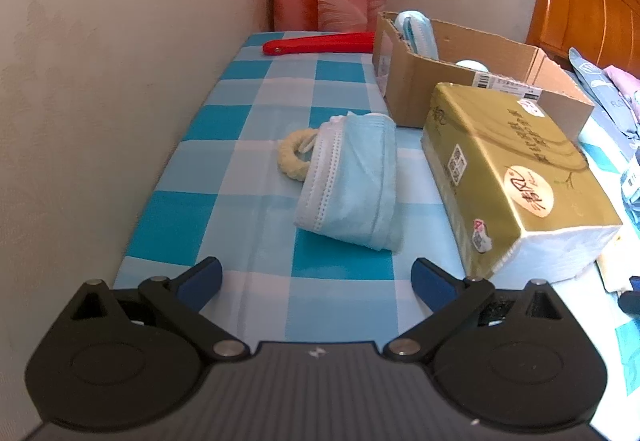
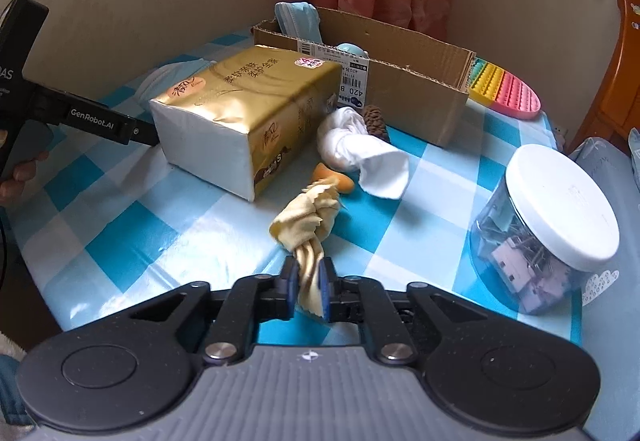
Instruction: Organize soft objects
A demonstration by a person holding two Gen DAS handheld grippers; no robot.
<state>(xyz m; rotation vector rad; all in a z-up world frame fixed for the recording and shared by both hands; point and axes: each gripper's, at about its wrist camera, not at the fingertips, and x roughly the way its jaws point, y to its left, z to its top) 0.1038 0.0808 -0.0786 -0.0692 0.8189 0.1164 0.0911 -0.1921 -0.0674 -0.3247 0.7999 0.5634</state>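
Left wrist view shows the left gripper (image 1: 316,283) with its jaws wide apart and nothing between them, above the checkered tablecloth (image 1: 224,169). Ahead of it lies a blue face mask (image 1: 352,181), folded, and a pale yellow fluffy ring (image 1: 292,157) touches its far left edge. To the right stands the gold tissue pack (image 1: 516,177), and behind it the cardboard box (image 1: 424,81) with more blue masks (image 1: 416,29) sticking up at its far corner. A red flat object (image 1: 320,42) lies at the far end of the table, seen only in this view.

Right wrist view shows what the first one does not: the right gripper (image 2: 309,291) has its jaws closed on one end of a knotted yellow cloth (image 2: 308,217), which stretches forward on the table. Near its far end is a small orange object (image 2: 332,175), and just beyond that a knotted white cloth (image 2: 360,153) next to a brown pine cone (image 2: 374,121), close to the box wall. A plastic jar (image 2: 552,225) with a white lid stands at the right, and a colourful bubble mat (image 2: 508,93) lies behind the box
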